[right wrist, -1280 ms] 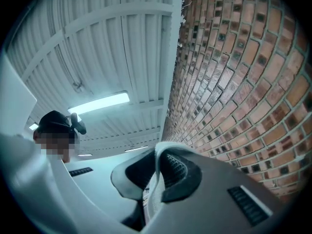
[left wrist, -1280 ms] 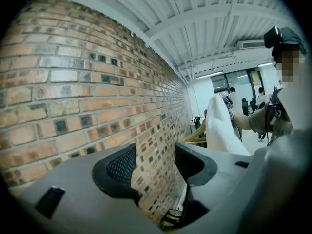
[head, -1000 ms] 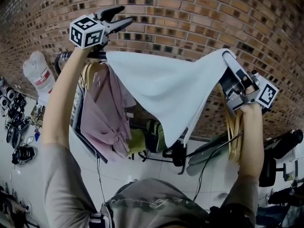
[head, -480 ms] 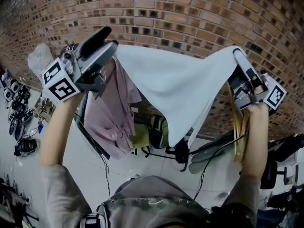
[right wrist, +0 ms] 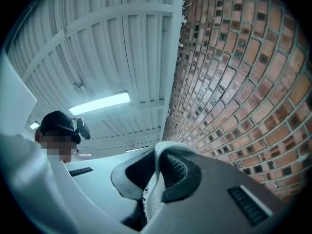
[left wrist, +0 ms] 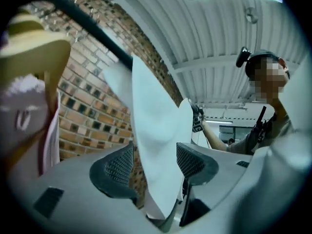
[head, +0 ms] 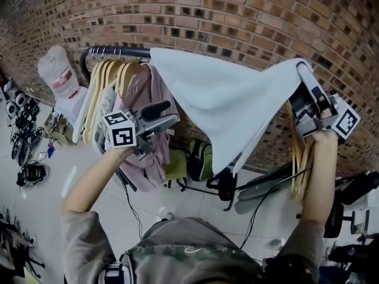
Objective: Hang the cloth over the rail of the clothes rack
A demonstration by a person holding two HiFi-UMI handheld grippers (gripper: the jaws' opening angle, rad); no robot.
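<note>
Left tongs (head: 164,114): jaws apart and pressing on nothing. They are held below the rail (head: 112,51), in front of the pink garment (head: 151,96).
Gap of the left tongs: in the left gripper view the hanging part of the cloth (head: 225,105) shows between the two ribbed pads. Whether it lies inside the gap or beyond it cannot be told.
Right tongs (head: 303,73): closed on the upper right corner of the cloth, which they hold up near the brick wall (head: 237,16). In the right gripper view a fold of the fabric is pinched between the pads.
Cloth: white. Its left end lies over the rail just right of the pink garment, its right end is in the right tongs, and the middle sags to a point between them.
Rail: a dark bar of the clothes rack, running along the brick wall.
Wooden hangers (head: 100,87): a row hooked on the left part of the rail, one of them carrying the pink garment.
Marker cubes: one on each of the tongs, on the side nearest the person's wrist.
White bag (head: 56,78): left of the rack, standing on the tiled floor (head: 35,206).
</note>
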